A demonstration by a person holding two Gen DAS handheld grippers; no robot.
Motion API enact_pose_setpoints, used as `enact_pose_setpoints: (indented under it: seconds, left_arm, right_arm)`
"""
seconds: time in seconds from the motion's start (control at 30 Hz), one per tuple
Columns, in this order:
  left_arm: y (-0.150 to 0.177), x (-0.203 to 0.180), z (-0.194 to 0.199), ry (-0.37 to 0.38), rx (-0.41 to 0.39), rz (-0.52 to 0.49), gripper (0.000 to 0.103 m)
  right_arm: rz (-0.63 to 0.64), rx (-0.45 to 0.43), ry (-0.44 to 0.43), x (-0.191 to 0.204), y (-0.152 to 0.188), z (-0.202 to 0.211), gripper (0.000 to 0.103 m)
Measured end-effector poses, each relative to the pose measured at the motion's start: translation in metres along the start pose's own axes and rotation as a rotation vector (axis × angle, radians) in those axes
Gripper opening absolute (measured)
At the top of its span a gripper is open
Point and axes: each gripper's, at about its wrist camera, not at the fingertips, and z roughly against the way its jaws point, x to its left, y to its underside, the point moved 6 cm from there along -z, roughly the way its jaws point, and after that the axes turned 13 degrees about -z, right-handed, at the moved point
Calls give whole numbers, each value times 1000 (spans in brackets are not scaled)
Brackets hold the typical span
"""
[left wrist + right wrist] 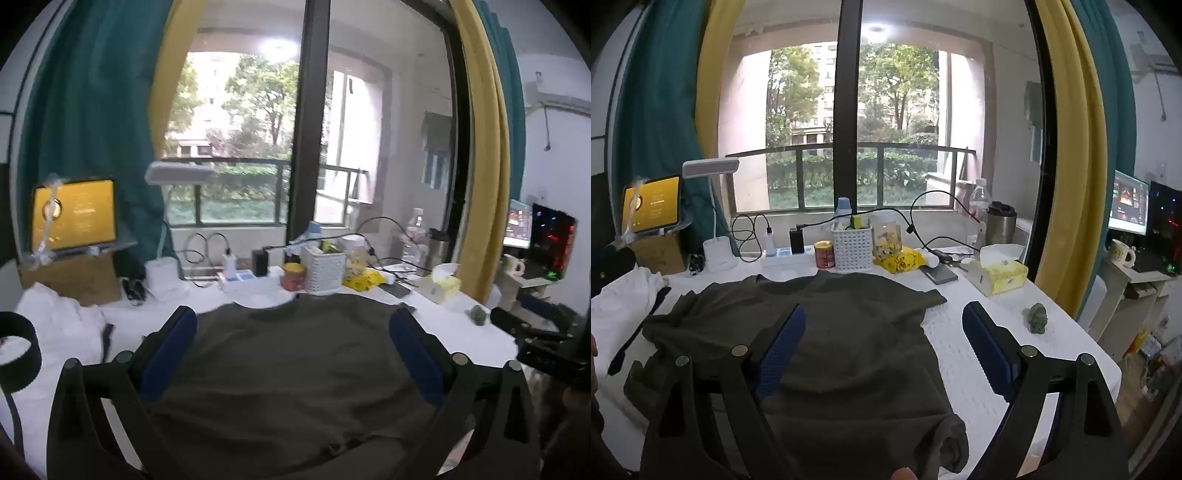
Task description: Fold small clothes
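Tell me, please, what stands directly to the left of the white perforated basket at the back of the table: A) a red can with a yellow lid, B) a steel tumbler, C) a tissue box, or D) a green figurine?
A: in the right wrist view a red can with a yellow lid stands just left of the white basket, behind the dark shirt.
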Motion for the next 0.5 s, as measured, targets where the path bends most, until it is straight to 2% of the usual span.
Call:
enact_pose_setpoints:
  seconds: [0.1, 0.23, 0.5]
  left_arm:
    - [-2, -12, -1, -25, -6, -45, 102]
    - [3, -4, 7, 16, -21, -2, 102]
    - [-1, 1, 10, 41, -24, -5, 102]
  right_arm:
    - [2, 1, -3, 1, 0, 1, 89]
    - [7, 3, -8, 3, 0, 0, 89]
    - [8, -7, -3, -3, -2, 1, 89]
